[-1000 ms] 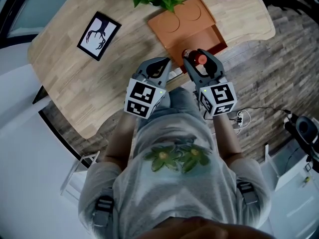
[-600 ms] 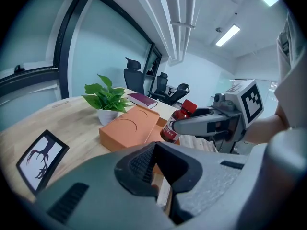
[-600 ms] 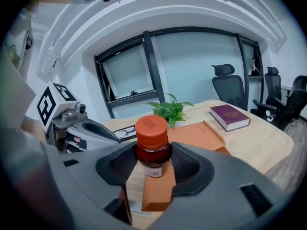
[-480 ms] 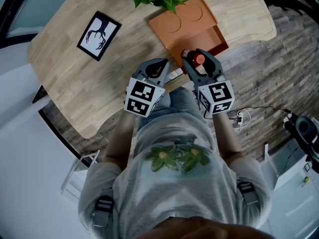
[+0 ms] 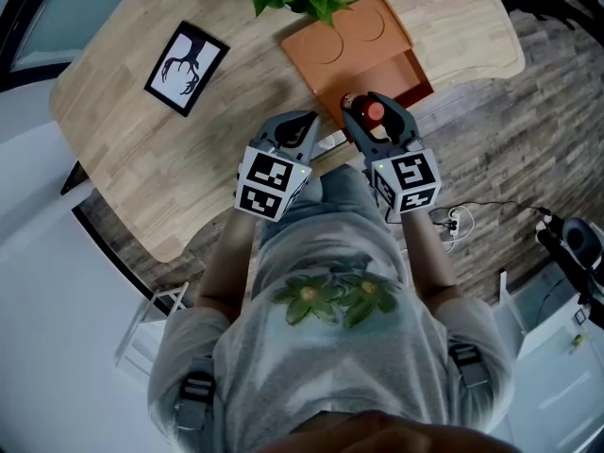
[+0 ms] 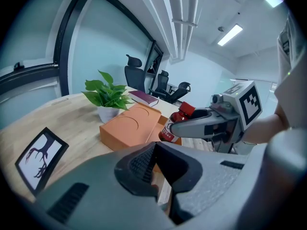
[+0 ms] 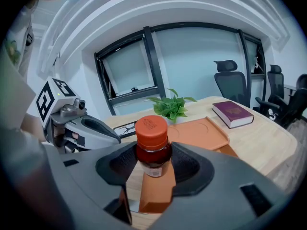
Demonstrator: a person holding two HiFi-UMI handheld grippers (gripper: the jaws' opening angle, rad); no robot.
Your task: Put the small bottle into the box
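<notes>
The right gripper [image 5: 369,113] has its jaws tight on the small bottle [image 7: 152,145], which stands upright, cap on top. The open box [image 5: 347,43] lies straight ahead of it, at the bench [image 5: 132,149] near edge. The left gripper [image 6: 156,169] has its jaws closed on nothing.

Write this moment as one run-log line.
right gripper: shut on small bottle | left gripper: shut, empty | bottle: upright, near box, not yet inside

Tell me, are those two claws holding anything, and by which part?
The right gripper holds the small bottle by its neck and shoulder, just below the orange cap. The left gripper, jaws together, holds nothing.
</notes>
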